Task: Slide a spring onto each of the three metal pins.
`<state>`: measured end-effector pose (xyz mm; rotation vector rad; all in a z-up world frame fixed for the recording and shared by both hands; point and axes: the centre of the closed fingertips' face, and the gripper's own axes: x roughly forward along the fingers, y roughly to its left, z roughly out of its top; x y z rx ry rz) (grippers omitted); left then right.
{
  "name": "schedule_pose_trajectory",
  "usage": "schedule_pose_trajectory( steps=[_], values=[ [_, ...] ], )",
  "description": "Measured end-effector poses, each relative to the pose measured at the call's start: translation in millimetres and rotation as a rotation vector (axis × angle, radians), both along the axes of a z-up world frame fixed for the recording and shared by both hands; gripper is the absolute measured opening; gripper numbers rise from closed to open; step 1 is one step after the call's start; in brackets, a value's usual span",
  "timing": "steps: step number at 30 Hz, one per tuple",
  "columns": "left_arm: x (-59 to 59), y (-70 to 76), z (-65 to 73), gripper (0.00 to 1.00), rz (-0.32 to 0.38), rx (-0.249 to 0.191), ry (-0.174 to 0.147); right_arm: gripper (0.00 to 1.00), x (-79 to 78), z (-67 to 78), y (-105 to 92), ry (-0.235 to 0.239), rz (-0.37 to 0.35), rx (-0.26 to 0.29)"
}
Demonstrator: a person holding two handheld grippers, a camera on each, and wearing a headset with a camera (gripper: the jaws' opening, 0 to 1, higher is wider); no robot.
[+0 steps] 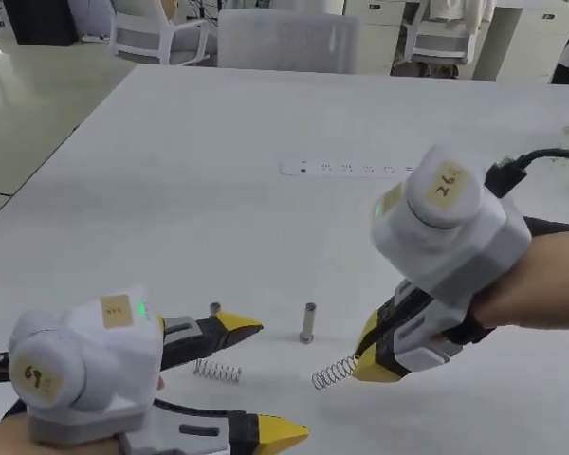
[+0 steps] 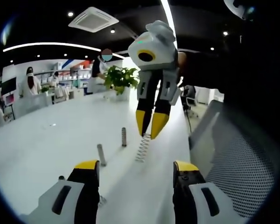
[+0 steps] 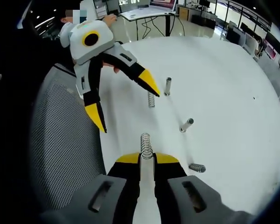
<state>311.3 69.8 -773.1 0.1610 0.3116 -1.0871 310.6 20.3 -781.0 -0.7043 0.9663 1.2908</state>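
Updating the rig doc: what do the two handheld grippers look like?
Both match: white-grey housing with a round cap, black fingers, yellow tips, a green light. The left gripper carries a tan 69 label. The right gripper carries a tan 26 label, with a black cable off its back. No sleeve on the right forearm.

White left gripper [image 1: 281,381] at 7 o'clock, tagged 69; right gripper [image 1: 372,365] at 3 o'clock, tagged 26, with black cable [image 1: 536,156]. Yellow-tipped black jaws.
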Motion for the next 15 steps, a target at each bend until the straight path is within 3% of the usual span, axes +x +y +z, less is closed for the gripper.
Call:
schedule_pose_trajectory(
  steps=[10, 15],
  values=[
    [-2.7, -11.0, -4.1, 0.43, -0.069, 0.016, -0.021, 0.08, -3.7, 9.4, 8.8, 0.007, 0.009, 0.020],
    [-4.7, -17.1, -3.5, 0.35, -0.101, 0.017, -0.048, 0.08, -6.9, 11.0, 13.0, 0.013, 0.019, 0.024]
  ],
)
